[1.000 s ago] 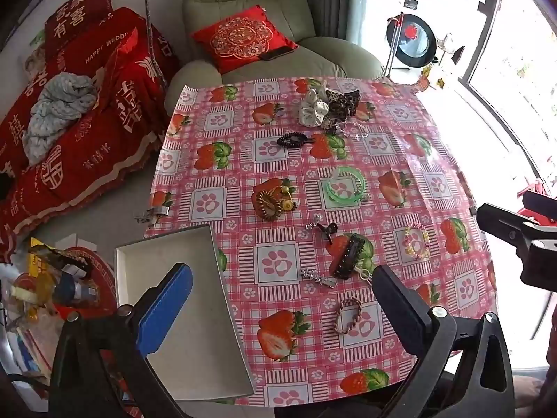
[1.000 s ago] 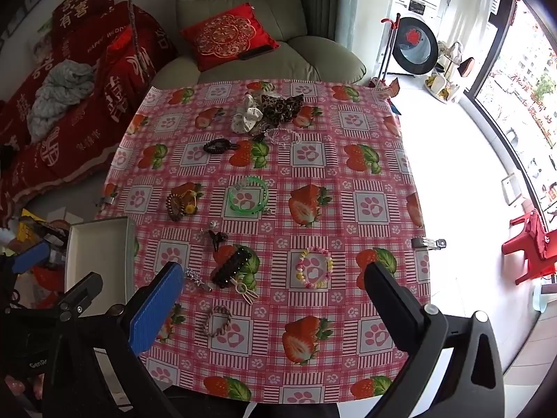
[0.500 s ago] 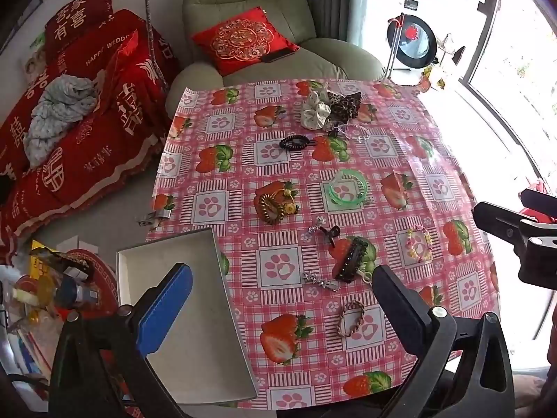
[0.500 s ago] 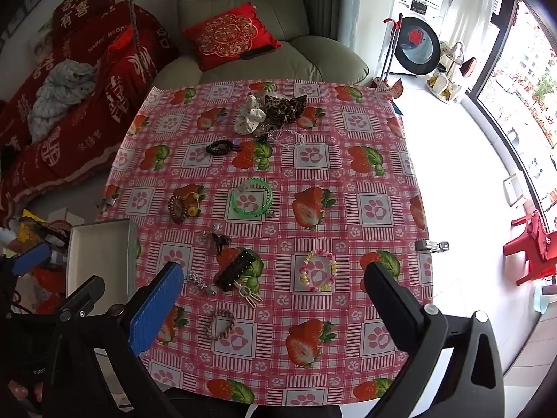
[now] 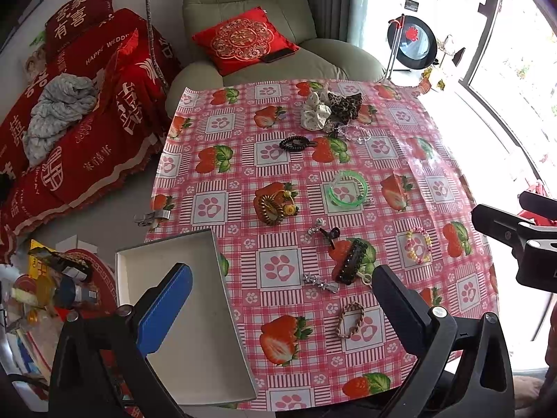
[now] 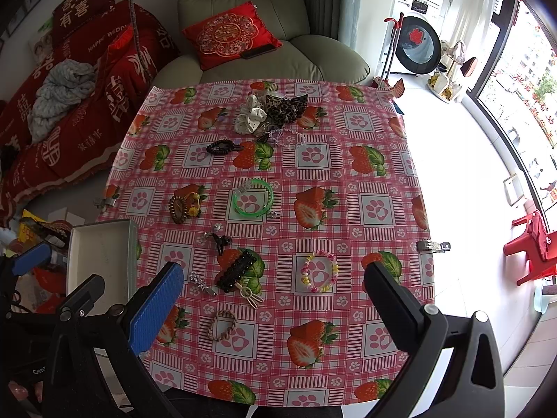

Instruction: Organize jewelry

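Jewelry lies scattered on a pink strawberry tablecloth (image 5: 390, 160): a green bangle (image 5: 347, 188), a pastel bead bracelet (image 5: 418, 245), a black hair clip (image 5: 351, 265), a braided tan bracelet (image 5: 351, 319), a silver star clip (image 5: 320, 283) and scrunchies (image 5: 315, 113) at the far side. An empty white box (image 5: 188, 317) sits at the table's left edge. My left gripper (image 5: 278, 303) is open and empty above the near edge. My right gripper (image 6: 275, 299) is open and empty, high over the near table; the bead bracelet (image 6: 319, 271) and braided bracelet (image 6: 221, 324) lie below it.
A green armchair (image 6: 264, 45) with a red cushion stands behind the table. A red-covered sofa (image 5: 69, 132) is at the left. Clutter sits on the floor (image 5: 45, 285) beside the box. Metal clips (image 6: 431, 245) hold the cloth at the table edges. A red stool (image 6: 532, 244) stands at the right.
Both grippers have drifted slightly back and up, so the table sits a little farther in view. Nothing on the table has moved.
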A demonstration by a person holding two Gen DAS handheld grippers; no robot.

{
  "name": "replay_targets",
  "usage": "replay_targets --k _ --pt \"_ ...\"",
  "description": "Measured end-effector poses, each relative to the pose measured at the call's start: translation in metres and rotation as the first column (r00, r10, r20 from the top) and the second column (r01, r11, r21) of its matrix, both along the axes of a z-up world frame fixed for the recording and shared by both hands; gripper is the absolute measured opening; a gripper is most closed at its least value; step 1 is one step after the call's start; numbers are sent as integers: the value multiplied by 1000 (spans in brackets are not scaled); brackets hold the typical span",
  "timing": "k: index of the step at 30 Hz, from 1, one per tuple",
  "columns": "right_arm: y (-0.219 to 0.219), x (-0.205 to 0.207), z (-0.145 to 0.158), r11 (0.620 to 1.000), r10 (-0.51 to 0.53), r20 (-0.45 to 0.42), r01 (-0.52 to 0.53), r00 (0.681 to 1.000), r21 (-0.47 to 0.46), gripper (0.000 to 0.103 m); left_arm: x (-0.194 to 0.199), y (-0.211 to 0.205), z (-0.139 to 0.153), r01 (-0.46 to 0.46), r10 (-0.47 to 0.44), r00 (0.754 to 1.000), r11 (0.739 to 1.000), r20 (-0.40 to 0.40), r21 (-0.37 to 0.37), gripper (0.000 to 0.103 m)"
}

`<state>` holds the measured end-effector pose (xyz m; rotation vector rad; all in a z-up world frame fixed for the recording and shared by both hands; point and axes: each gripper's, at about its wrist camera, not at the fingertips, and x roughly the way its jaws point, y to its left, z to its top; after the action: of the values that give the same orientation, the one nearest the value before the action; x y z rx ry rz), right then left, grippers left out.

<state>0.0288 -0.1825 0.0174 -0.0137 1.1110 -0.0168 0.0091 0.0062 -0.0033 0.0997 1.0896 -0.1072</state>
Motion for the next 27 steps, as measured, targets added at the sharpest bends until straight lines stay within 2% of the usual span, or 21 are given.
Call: replay_targets --k 27 --pt "8 -1 0 1000 10 -1 -10 1000 2 103 1 8 -5 -44 44 999 999 -25 -14 103"
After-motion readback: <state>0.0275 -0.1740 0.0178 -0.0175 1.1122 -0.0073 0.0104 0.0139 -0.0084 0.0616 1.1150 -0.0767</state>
